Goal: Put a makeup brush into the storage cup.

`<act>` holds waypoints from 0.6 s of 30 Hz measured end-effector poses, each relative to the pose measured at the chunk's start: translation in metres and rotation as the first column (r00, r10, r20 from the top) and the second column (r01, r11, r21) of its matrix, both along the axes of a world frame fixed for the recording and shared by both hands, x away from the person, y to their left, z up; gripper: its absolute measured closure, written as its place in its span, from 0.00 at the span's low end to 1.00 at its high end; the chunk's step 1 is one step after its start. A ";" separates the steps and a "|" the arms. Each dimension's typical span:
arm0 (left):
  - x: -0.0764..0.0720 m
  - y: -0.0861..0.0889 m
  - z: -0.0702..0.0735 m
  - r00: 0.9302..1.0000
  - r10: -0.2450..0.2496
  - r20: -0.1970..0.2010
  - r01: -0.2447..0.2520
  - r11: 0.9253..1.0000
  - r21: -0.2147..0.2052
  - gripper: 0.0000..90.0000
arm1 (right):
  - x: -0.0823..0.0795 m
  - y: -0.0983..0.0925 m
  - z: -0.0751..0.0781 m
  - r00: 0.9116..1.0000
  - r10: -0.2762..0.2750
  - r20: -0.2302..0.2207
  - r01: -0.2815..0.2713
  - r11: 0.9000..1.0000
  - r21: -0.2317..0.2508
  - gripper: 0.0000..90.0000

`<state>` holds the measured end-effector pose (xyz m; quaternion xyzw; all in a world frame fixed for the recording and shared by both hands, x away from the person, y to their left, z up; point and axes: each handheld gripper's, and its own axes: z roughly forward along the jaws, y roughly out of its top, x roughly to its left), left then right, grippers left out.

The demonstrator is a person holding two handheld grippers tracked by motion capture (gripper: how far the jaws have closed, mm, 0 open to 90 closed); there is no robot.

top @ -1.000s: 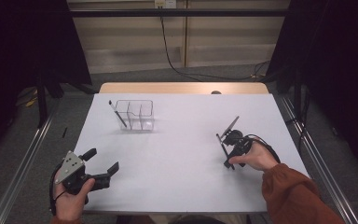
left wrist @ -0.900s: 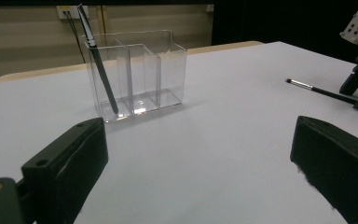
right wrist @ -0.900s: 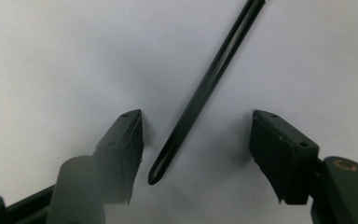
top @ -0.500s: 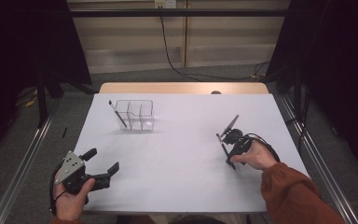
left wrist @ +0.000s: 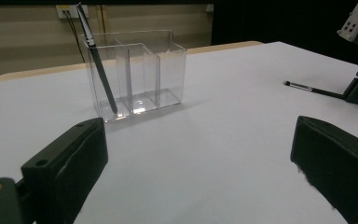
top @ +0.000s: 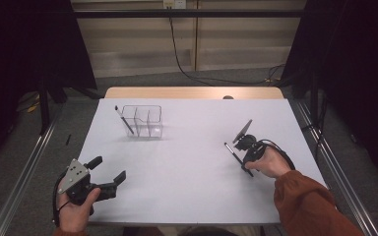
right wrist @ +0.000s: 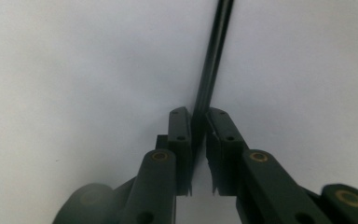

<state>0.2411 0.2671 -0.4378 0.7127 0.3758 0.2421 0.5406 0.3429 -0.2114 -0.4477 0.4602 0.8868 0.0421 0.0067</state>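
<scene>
Right gripper view shows the right gripper (right wrist: 198, 140), its jaws just closed, pinching a black pen (right wrist: 212, 70) lying on the white table (right wrist: 74, 70). Left gripper (top: 109, 169) rests with jaws wide, holding nothing.

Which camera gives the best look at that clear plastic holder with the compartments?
The left gripper view: the clear holder stands close, showing its dividers and a dark pen leaning in the leftmost compartment. The high view shows the holder small and far up the table. The right gripper view looks at white tabletop instead.

Clear three-compartment organizer (top: 146, 121) far left on white table (top: 192, 167), dark pen (top: 124, 119) leaning inside.
</scene>
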 end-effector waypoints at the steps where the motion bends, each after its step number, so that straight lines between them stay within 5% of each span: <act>1: 0.000 0.000 0.000 1.000 -0.001 0.001 0.001 1.000 0.003 0.04 | 0.000 0.000 0.000 1.000 -0.005 -0.001 0.005 1.000 -0.001 0.94; 18: 0.000 0.001 0.000 1.000 0.001 0.000 -0.001 1.000 -0.003 0.04 | -0.005 -0.011 0.000 0.999 -0.037 0.033 0.034 0.996 0.080 0.94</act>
